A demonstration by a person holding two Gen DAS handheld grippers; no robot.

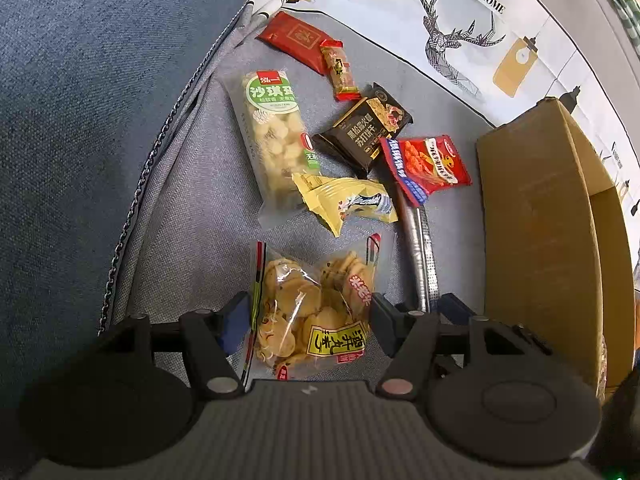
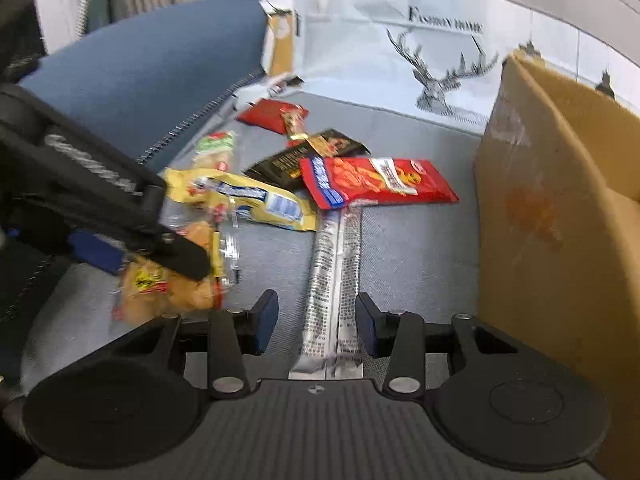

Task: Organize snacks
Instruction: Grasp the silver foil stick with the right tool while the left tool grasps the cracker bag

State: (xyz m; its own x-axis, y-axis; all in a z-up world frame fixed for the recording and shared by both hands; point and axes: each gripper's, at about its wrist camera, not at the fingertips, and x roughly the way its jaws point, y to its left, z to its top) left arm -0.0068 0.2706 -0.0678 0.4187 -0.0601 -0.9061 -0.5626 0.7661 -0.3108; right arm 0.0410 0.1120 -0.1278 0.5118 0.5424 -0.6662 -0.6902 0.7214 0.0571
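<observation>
Snacks lie scattered on a grey sofa seat (image 1: 192, 208). My left gripper (image 1: 306, 312) is open, its fingers on either side of a clear bag of round crackers (image 1: 312, 304); the bag also shows in the right wrist view (image 2: 172, 284). My right gripper (image 2: 317, 320) is open around the near end of a long silver stick packet (image 2: 334, 280), which also shows in the left wrist view (image 1: 422, 256). Beyond lie a yellow packet (image 1: 348, 200), a green-labelled clear pack (image 1: 272, 136), a black cracker pack (image 1: 362, 130), a red chip bag (image 1: 430, 164) and two red packets (image 1: 296, 40).
An open cardboard box (image 1: 536, 216) stands on the seat at the right, also in the right wrist view (image 2: 560, 208). A blue armrest (image 1: 80, 80) rises at the left. A white cushion with a deer print (image 1: 460, 36) lines the back.
</observation>
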